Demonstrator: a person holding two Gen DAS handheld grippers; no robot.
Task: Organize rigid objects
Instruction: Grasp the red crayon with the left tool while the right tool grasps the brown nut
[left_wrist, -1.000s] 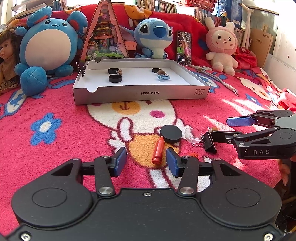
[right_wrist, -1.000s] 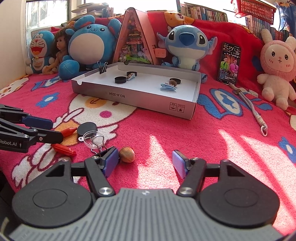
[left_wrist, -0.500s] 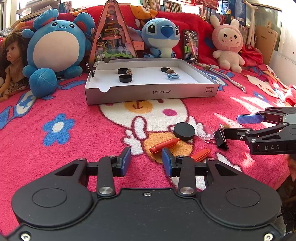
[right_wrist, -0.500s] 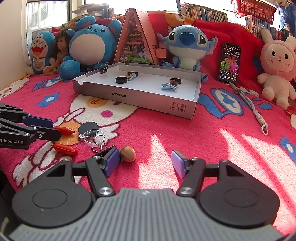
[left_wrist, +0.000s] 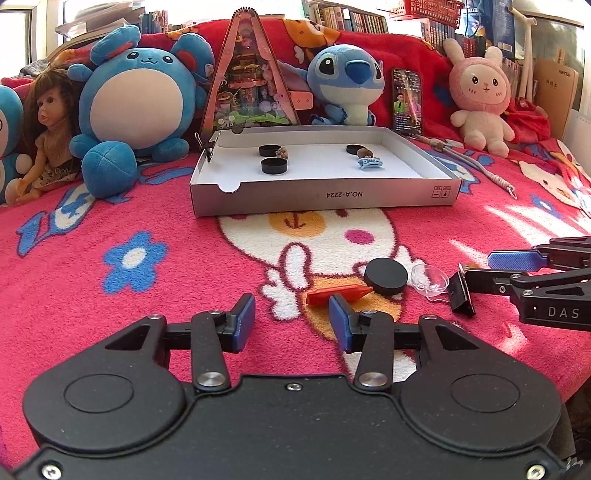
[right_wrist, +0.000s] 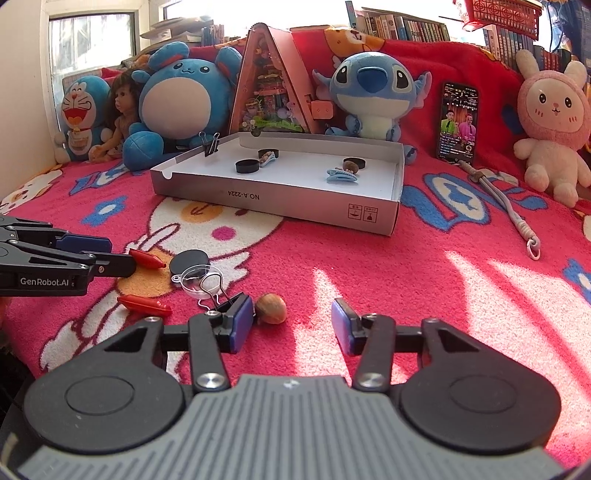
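1. Rigid objects are scattered on a red cartoon-print blanket (left_wrist: 184, 295), some loose near its front edge and some already inside a shallow white cardboard box (left_wrist: 325, 195) further back.
2. Inside the box (right_wrist: 280, 206) are seen black round caps (left_wrist: 274, 165), a light blue hair clip (right_wrist: 341, 174) and a small brown nut-like piece; a black binder clip (right_wrist: 211, 144) is clipped onto the box's left wall.
3. Loose near the blanket's front edge are a black round cap (left_wrist: 386, 276), a clear plastic dish (right_wrist: 197, 277), two orange-red pointed pieces (right_wrist: 146, 258) (right_wrist: 144, 304), a brown nut (right_wrist: 270, 314) and a second black binder clip (left_wrist: 461, 293).
4. The left gripper (left_wrist: 291, 321) is seen with its jaws spread and just having opened further; nothing is pinched, and one orange-red piece (left_wrist: 338, 293) lies just beyond its right pad.
5. The right gripper (right_wrist: 291, 325) is seen with its jaws apart, just having closed further; nothing is pressed between the pads. The nut lies just beside its left pad, and the loose binder clip's black body (right_wrist: 231, 304) sits against the outer side of that finger.
6. Plush toys, a doll, a triangular picture box and a phone (right_wrist: 458, 123) are lined along the blanket's back edge.
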